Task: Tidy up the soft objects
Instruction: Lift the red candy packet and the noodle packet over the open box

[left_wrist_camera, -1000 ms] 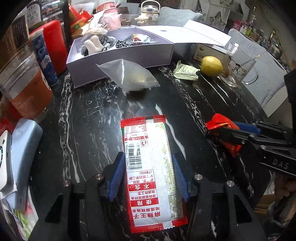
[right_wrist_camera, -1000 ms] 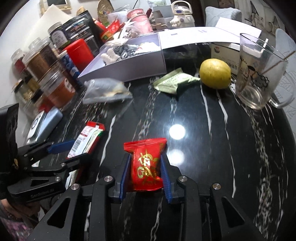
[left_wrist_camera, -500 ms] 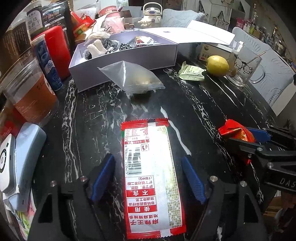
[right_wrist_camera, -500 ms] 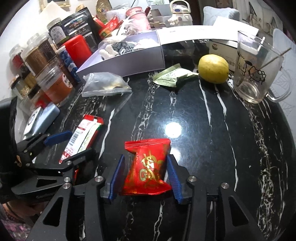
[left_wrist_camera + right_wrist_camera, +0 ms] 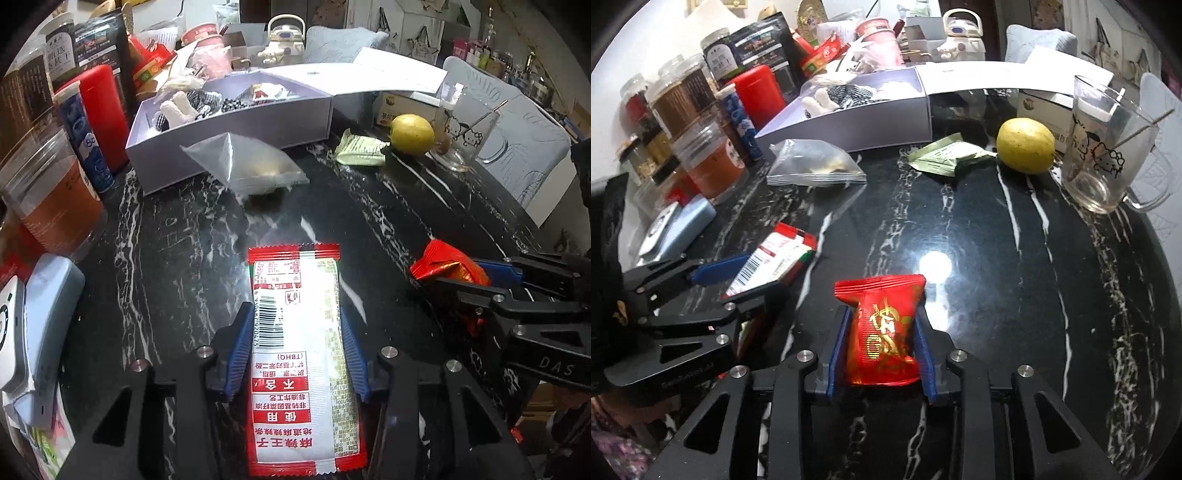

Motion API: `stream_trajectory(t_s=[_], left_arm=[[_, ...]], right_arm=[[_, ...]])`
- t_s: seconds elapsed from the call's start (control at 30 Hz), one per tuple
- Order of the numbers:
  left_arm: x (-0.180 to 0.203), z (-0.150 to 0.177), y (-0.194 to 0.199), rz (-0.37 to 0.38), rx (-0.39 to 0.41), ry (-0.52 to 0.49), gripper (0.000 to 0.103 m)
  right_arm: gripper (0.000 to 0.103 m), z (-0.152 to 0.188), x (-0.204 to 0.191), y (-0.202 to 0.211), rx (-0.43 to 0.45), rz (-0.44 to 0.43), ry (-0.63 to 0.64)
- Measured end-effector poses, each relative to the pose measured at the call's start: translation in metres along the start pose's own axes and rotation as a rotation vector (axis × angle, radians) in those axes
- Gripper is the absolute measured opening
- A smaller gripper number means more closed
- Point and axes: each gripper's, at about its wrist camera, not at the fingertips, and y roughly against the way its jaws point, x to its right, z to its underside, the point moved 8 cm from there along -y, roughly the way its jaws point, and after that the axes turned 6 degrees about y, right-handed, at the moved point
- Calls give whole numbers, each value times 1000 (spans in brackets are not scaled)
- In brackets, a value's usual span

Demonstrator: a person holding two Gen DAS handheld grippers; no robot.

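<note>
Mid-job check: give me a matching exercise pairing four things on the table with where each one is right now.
Things:
1. long white-and-red packet
2. small red packet
3. lemon
4. clear bag

Places:
A. beside the glass mug
B. between the left gripper pads
C. in front of the lavender box
D. between the right gripper pads

Pairs: 1-B, 2-D, 3-A, 4-C

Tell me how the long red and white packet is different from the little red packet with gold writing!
The long red and white packet is flat and stretched out; the little red packet is short and puffy. The long one has a white middle with a barcode and red ends; the little one is red all over with gold writing. The left gripper is shut on the long one; the right gripper is shut on the little one. Both are sealed packets with crimped ends.
</note>
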Motion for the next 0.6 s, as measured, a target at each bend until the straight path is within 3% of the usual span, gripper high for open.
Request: stream_trajectory(t_s=[0.17,0.4,0.6], left_arm=[[-3,2,10,32,1,40,45],[-4,-5,36,11,64,49,45],[-1,-20,64,13,142,46,45]], right_arm=[[32,2,-6,8,21,-38,-11],[32,4,-18,20,46,-120,-23],[32,-6,-29,39,103,-141,1]])
